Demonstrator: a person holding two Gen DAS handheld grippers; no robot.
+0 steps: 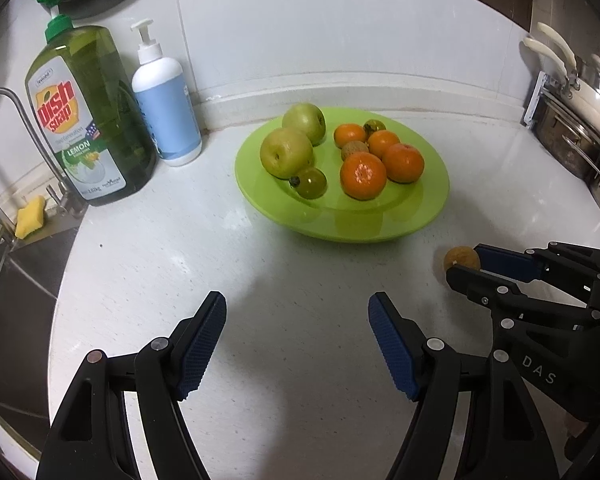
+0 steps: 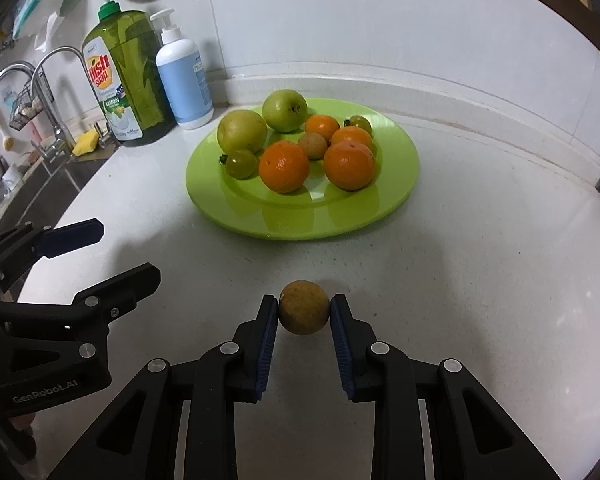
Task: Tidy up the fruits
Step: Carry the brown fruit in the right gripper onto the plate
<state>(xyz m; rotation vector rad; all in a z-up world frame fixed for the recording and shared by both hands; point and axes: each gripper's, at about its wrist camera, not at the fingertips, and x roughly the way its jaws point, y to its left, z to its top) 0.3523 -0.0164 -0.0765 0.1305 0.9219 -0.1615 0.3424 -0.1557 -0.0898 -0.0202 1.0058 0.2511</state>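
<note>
A green plate [image 1: 432, 200] [image 2: 400, 184] on the white counter holds two green apples [image 1: 286, 152] [image 2: 242, 131], several oranges [image 1: 363, 175] [image 2: 284, 166], two small green tomatoes [image 1: 310, 182] and a small brown fruit [image 2: 313, 145]. My right gripper [image 2: 304, 312] [image 1: 466, 266] is shut on another small brown round fruit [image 2: 304, 307] [image 1: 462, 258], which rests on the counter in front of the plate. My left gripper [image 1: 298, 320] [image 2: 128, 250] is open and empty, to the left of the right one, above the counter.
A green dish soap bottle [image 1: 88, 120] [image 2: 124, 80] and a white and blue pump bottle [image 1: 166, 112] [image 2: 184, 80] stand at the back left. A sink with taps [image 2: 16, 128] and a yellow sponge [image 1: 30, 216] lies left. Pots [image 1: 580, 128] stand at the right.
</note>
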